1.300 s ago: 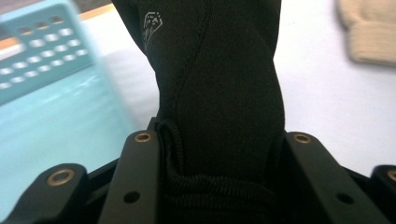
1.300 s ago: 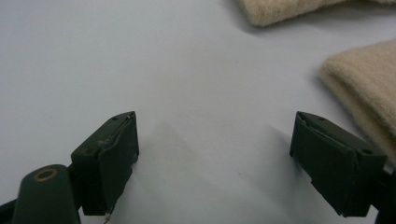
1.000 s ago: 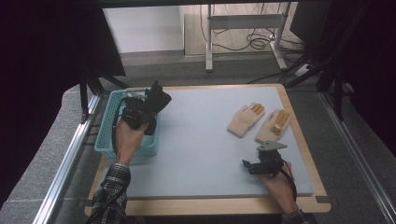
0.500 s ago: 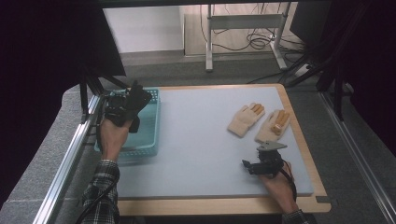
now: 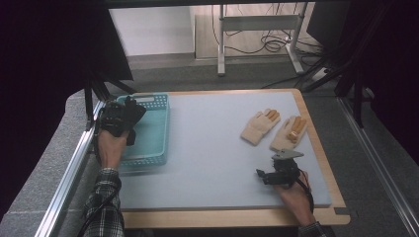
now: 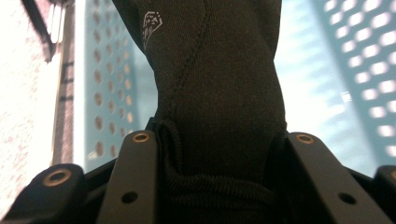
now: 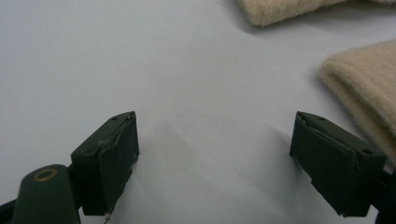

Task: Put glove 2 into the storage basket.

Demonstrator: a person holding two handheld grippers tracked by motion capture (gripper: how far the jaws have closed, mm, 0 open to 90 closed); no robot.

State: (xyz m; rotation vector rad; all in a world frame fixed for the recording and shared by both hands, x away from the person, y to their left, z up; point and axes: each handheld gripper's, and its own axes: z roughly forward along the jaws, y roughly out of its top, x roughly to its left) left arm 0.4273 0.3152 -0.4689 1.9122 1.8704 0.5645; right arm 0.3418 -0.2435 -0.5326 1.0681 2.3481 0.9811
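My left gripper [image 5: 123, 116] hangs over the left side of a teal perforated basket [image 5: 154, 143] at the table's left edge. It is shut on a black glove [image 6: 219, 93], whose ribbed cuff is bunched between the jaws, with the basket's floor [image 6: 336, 70] behind it. A pair of beige gloves with orange fingertips lies at the right, one [image 5: 259, 126] beside the other [image 5: 289, 133]. My right gripper [image 5: 271, 170] rests on the mat just in front of them, open [image 7: 215, 158], with nothing between its fingers; a beige cuff [image 7: 364, 88] lies to its right.
A pale blue mat [image 5: 207, 148] covers the wooden table [image 5: 326, 163]. A metal rail [image 5: 69, 173] runs along the left side. Behind the table stand a desk frame [image 5: 257, 29] and loose cables on the floor.
My left hand has carried the black glove leftward and lower, from over the basket's middle to its left side. The right gripper has stayed where it was.
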